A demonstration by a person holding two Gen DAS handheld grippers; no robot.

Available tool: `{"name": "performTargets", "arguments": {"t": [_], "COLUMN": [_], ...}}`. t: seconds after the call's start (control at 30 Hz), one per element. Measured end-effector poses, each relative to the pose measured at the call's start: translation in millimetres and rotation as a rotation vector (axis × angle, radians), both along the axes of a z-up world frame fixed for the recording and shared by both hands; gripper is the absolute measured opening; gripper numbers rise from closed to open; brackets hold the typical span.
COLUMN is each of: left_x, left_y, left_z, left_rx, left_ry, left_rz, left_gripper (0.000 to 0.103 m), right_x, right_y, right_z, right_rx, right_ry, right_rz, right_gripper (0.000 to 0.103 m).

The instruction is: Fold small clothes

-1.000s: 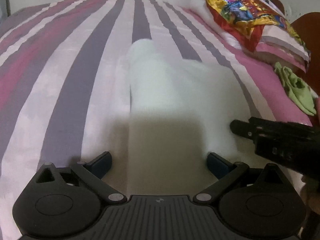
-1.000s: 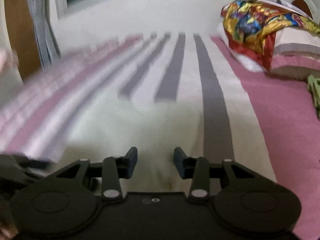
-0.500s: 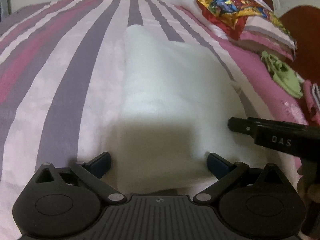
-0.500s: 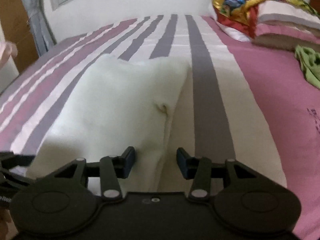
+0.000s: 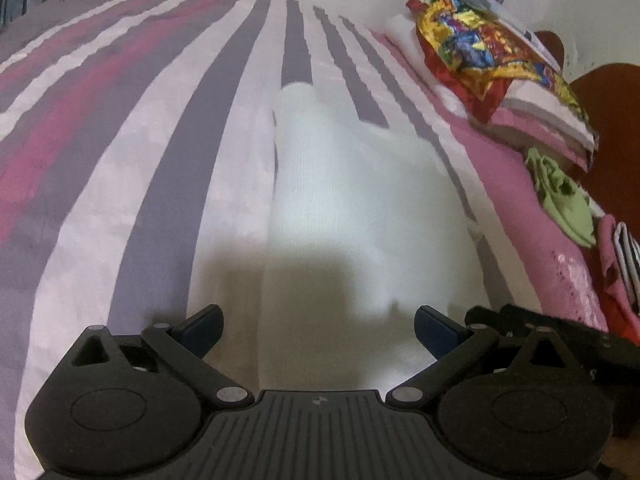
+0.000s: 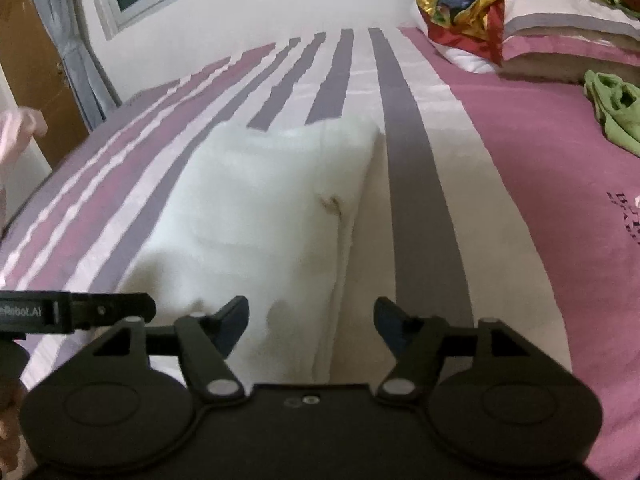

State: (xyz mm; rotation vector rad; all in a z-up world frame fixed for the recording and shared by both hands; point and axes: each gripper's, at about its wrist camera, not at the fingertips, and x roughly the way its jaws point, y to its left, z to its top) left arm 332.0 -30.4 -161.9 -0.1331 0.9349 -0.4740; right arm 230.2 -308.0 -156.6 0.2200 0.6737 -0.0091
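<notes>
A white folded garment [image 5: 352, 184] lies flat on the striped bedsheet [image 5: 160, 160]. It also shows in the right wrist view [image 6: 264, 200] with a small brown mark near its right edge. My left gripper [image 5: 318, 326] is open and empty, just above the garment's near edge. My right gripper [image 6: 311, 318] is open and empty over the garment's near right corner. Each gripper shows at the edge of the other's view.
A pillow with a bright multicoloured cloth [image 5: 492, 52] lies at the far right. A green garment [image 5: 564, 196] lies on the pink part of the sheet [image 6: 560, 184]. A window and curtain [image 6: 60, 20] stand at the far left.
My right gripper has opened wider. Both grippers have drawn back slightly from the white garment, which lies still on the bed.
</notes>
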Motion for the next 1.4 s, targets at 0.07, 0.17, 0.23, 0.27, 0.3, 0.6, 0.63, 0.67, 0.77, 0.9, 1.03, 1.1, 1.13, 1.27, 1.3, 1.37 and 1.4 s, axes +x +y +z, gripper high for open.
{"name": "performTargets", "arguments": {"t": [0.07, 0.17, 0.23, 0.27, 0.3, 0.6, 0.63, 0.67, 0.77, 0.9, 1.03, 1.1, 1.13, 1.27, 1.3, 1.37, 1.4], "left_x": [6.5, 15.4, 20.6, 23.8, 27.0, 59.0, 62.6, 65.8, 74.3, 83.2, 88.0, 90.4, 91.8, 96.4, 96.6, 98.4, 99.6], "left_y": [-1.4, -5.2, -9.1, -11.5, -13.9, -34.5, -36.0, -36.9, -38.6, -38.9, -40.1, -41.0, -41.6, -44.7, -46.3, -48.1, -48.9], "left_z": [1.0, 2.3, 4.1, 4.5, 5.0, 0.8, -1.0, -3.2, -11.0, -21.3, -27.0, -29.1, -30.8, -34.0, -34.4, -33.9, -34.0], "left_rx": [0.002, 0.005, 0.003, 0.008, 0.014, 0.065, 0.068, 0.068, 0.066, 0.026, -0.018, -0.027, -0.036, -0.055, -0.053, -0.065, -0.077], "left_ry": [0.009, 0.002, -0.01, -0.013, -0.016, -0.047, -0.044, -0.04, -0.025, 0.003, 0.004, 0.014, 0.015, 0.013, 0.009, 0.014, 0.022], "left_rz": [-0.001, -0.002, -0.01, -0.013, -0.014, 0.017, 0.019, 0.019, 0.025, 0.019, 0.003, -0.006, -0.01, -0.017, -0.02, -0.027, -0.028], "left_gripper": [0.101, 0.101, 0.101, 0.101, 0.101, 0.101, 0.101, 0.101, 0.101, 0.101, 0.101, 0.101, 0.101, 0.099, 0.094, 0.082, 0.079], "right_x": [-0.3, 3.5, 8.2, 10.6, 13.5, 42.4, 45.5, 49.2, 59.7, 70.2, 79.1, 83.0, 84.7, 93.9, 96.0, 100.0, 101.5], "right_y": [-3.3, -10.2, -15.1, -16.8, -18.2, -29.7, -31.2, -32.5, -38.1, -42.3, -41.2, -42.2, -43.4, -47.2, -47.6, -47.9, -47.9], "right_z": [1.5, 2.0, 3.0, 3.2, 3.5, 1.9, 1.1, 0.1, -4.6, -12.0, -16.8, -18.3, -19.3, -23.8, -24.6, -26.1, -26.9], "right_rx": [0.028, 0.08, 0.11, 0.118, 0.123, 0.182, 0.189, 0.194, 0.221, 0.26, 0.244, 0.257, 0.261, 0.3, 0.311, 0.327, 0.331], "right_ry": [-0.003, -0.001, -0.005, -0.007, -0.007, -0.004, -0.004, -0.003, 0.008, 0.016, 0.015, 0.009, 0.006, 0.001, 0.001, 0.0, 0.001], "right_rz": [-0.002, -0.022, -0.034, -0.038, -0.041, -0.066, -0.07, -0.074, -0.084, -0.086, -0.07, -0.064, -0.063, -0.056, -0.051, -0.051, -0.051], "right_gripper": [0.071, 0.076, 0.077, 0.079, 0.08, 0.085, 0.085, 0.085, 0.086, 0.085, 0.079, 0.075, 0.075, 0.066, 0.063, 0.061, 0.06]}}
